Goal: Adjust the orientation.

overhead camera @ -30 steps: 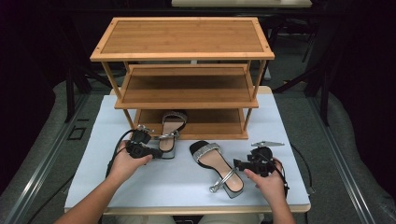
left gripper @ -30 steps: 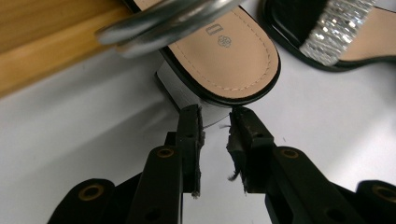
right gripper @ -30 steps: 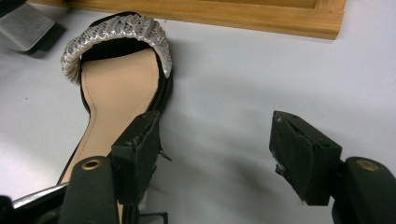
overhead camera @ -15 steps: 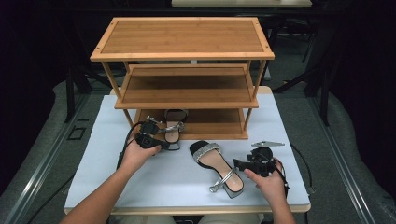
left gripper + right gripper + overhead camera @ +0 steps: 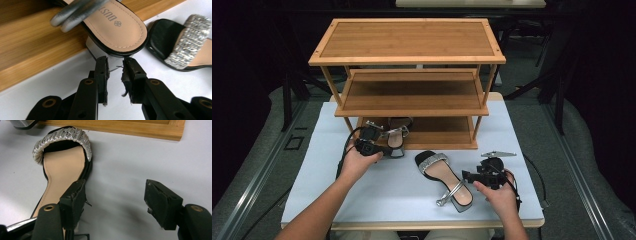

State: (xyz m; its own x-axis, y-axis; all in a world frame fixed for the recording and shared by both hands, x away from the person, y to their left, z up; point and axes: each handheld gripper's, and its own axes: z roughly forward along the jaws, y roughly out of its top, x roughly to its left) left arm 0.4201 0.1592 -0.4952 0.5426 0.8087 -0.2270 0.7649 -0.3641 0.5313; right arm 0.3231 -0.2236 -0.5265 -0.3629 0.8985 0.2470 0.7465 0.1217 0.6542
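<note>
Right now the left gripper (image 5: 384,149) sits at the rack's (image 5: 412,97) bottom shelf, its jaws nearly together and pinched on the block heel of the rear sandal (image 5: 396,137). In the left gripper view the two black jaws stand close, a narrow gap between the pads, their tips against the grey heel just under the tan insole of that sandal (image 5: 117,27). The sandal's toe end lies on the bottom shelf, while its heel end juts out past the shelf's front edge over the white table (image 5: 327,165). Its silver straps (image 5: 75,12) cross above the insole.

Meanwhile the second sandal (image 5: 444,177) lies flat on the table in front of the rack, well apart from the shelf, glitter strap toward the rack and heel toward the person. The right gripper (image 5: 467,176) rests just beside its heel end, jaws spread wide and gripping nothing. In the right gripper view one jaw overlaps the edge of that sandal (image 5: 62,165) and the other stands over bare table; whether the jaw touches the sandal I cannot tell.
</note>
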